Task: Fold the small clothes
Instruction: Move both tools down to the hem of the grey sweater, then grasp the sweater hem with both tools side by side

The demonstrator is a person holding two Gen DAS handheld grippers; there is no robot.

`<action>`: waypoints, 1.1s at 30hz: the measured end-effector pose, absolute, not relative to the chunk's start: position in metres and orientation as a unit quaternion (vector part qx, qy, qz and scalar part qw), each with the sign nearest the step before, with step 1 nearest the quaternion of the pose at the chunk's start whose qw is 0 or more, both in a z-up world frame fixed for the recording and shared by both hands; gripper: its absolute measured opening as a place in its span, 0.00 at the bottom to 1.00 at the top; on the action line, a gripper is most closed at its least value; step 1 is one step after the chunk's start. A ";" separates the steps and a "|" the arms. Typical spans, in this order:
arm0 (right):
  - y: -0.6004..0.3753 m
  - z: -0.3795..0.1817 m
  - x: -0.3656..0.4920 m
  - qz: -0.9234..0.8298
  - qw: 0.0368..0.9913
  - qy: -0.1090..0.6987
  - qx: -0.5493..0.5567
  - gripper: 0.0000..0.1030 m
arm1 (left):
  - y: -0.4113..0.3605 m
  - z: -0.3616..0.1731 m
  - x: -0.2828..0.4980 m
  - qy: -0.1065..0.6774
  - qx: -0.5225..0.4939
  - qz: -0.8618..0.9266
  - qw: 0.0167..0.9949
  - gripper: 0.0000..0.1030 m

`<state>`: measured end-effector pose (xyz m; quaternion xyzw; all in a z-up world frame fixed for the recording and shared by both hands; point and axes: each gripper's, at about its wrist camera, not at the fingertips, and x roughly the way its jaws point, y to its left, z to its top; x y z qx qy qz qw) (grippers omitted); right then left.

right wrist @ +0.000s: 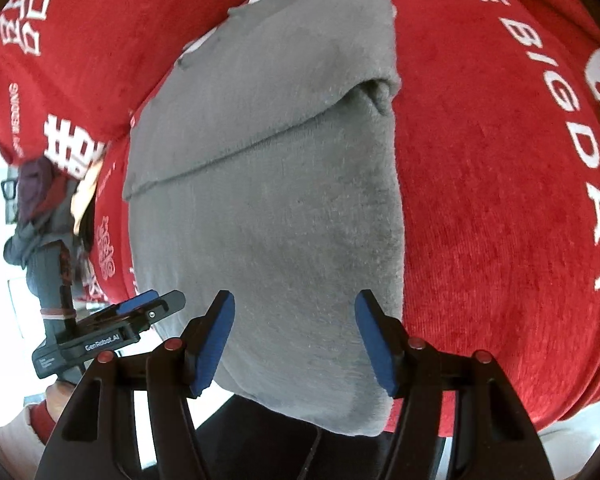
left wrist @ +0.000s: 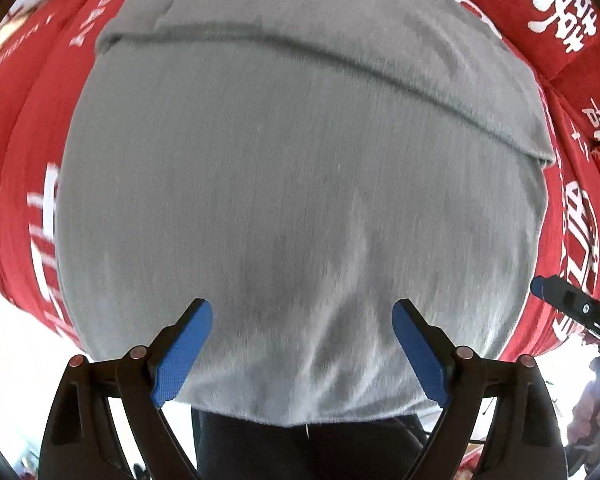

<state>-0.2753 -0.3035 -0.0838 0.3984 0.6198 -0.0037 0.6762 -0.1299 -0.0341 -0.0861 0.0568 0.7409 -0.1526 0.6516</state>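
Observation:
A grey knit garment (left wrist: 292, 200) lies flat on a red cloth (left wrist: 24, 152) with white print, one end folded over so a fold edge crosses it. My left gripper (left wrist: 302, 344) is open above the garment's near hem, blue pads apart and empty. In the right wrist view the same grey garment (right wrist: 268, 208) runs away from me, its folded flap at the far end. My right gripper (right wrist: 294, 340) is open over the garment's near edge, holding nothing. The left gripper also shows in the right wrist view (right wrist: 140, 308), beside the garment's left edge.
The red cloth (right wrist: 500, 160) covers the whole surface and bulges up at the back. A person in dark clothes (right wrist: 40, 208) stands at the left. The right gripper's tip (left wrist: 572, 304) shows at the right edge of the left wrist view.

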 end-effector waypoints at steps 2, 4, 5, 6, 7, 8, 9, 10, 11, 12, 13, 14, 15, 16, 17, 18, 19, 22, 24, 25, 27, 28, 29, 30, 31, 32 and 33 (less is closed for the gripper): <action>-0.300 -0.085 -0.280 0.004 0.675 0.621 0.398 0.65 | -0.030 -0.084 -0.143 0.741 0.062 -0.153 0.650 0.89; -0.294 -0.087 -0.286 0.010 0.672 0.622 0.402 0.65 | -0.015 -0.082 -0.153 0.739 0.065 -0.158 0.652 0.89; -0.290 -0.088 -0.289 0.011 0.670 0.623 0.403 0.65 | -0.007 -0.081 -0.158 0.736 0.065 -0.161 0.654 0.89; -0.286 -0.090 -0.293 0.010 0.668 0.624 0.404 0.65 | 0.005 -0.079 -0.160 0.731 0.064 -0.165 0.659 0.89; -0.281 -0.091 -0.296 0.008 0.667 0.624 0.406 0.65 | 0.014 -0.078 -0.161 0.727 0.063 -0.166 0.663 0.89; -0.276 -0.091 -0.299 0.006 0.668 0.623 0.408 0.65 | 0.022 -0.079 -0.161 0.724 0.061 -0.167 0.666 0.89; -0.270 -0.092 -0.303 0.003 0.668 0.620 0.410 0.65 | 0.034 -0.079 -0.162 0.721 0.058 -0.168 0.670 0.89; -0.264 -0.092 -0.306 0.000 0.669 0.618 0.413 0.65 | 0.043 -0.079 -0.163 0.719 0.056 -0.168 0.673 0.89; -0.258 -0.092 -0.310 -0.004 0.669 0.616 0.416 0.65 | 0.056 -0.078 -0.165 0.714 0.054 -0.167 0.678 0.89; -0.250 -0.092 -0.314 -0.009 0.670 0.612 0.420 0.65 | 0.068 -0.077 -0.166 0.708 0.051 -0.168 0.684 0.89; -0.243 -0.092 -0.317 -0.010 0.670 0.608 0.426 0.65 | 0.079 -0.077 -0.164 0.701 0.049 -0.170 0.691 0.89; -0.236 -0.093 -0.321 -0.009 0.670 0.605 0.430 0.65 | 0.092 -0.076 -0.167 0.696 0.048 -0.172 0.695 0.89; -0.228 -0.094 -0.325 -0.010 0.670 0.606 0.429 0.65 | 0.107 -0.077 -0.172 0.693 0.049 -0.175 0.698 0.89; -0.221 -0.095 -0.329 -0.012 0.671 0.609 0.423 0.65 | 0.118 -0.080 -0.177 0.693 0.050 -0.176 0.698 0.89; -0.212 -0.095 -0.335 -0.015 0.674 0.611 0.415 0.65 | 0.129 -0.083 -0.180 0.694 0.053 -0.176 0.696 0.89; -0.207 -0.096 -0.340 -0.017 0.676 0.612 0.410 0.65 | 0.148 -0.087 -0.178 0.698 0.056 -0.177 0.692 0.89; -0.202 -0.097 -0.346 -0.021 0.678 0.612 0.406 0.65 | 0.156 -0.092 -0.182 0.700 0.056 -0.179 0.689 0.89; -0.194 -0.102 -0.366 -0.036 0.675 0.616 0.403 0.65 | 0.170 -0.109 -0.191 0.711 0.054 -0.190 0.675 0.89; -0.193 -0.109 -0.381 -0.047 0.666 0.626 0.403 0.65 | 0.175 -0.121 -0.201 0.720 0.037 -0.202 0.662 0.89; -0.193 -0.113 -0.388 -0.051 0.660 0.630 0.405 0.65 | 0.174 -0.125 -0.203 0.723 0.028 -0.210 0.658 0.89; -0.195 -0.121 -0.401 -0.058 0.653 0.639 0.403 0.65 | 0.168 -0.134 -0.207 0.724 0.017 -0.223 0.653 0.89; -0.196 -0.125 -0.405 -0.062 0.651 0.643 0.398 0.65 | 0.168 -0.139 -0.213 0.724 0.014 -0.228 0.651 0.89; -0.199 -0.130 -0.410 -0.065 0.649 0.648 0.394 0.65 | 0.167 -0.145 -0.219 0.724 0.011 -0.232 0.650 0.89; -0.201 -0.135 -0.414 -0.068 0.645 0.652 0.393 0.65 | 0.165 -0.151 -0.224 0.725 0.007 -0.235 0.647 0.89; -0.203 -0.141 -0.417 -0.068 0.642 0.654 0.395 0.65 | 0.148 -0.161 -0.224 0.726 0.004 -0.237 0.645 0.89; -0.206 -0.147 -0.419 -0.065 0.640 0.654 0.398 0.65 | 0.148 -0.167 -0.227 0.727 0.004 -0.237 0.644 0.89; -0.209 -0.152 -0.421 -0.060 0.642 0.652 0.400 0.65 | 0.145 -0.171 -0.228 0.726 0.006 -0.237 0.646 0.89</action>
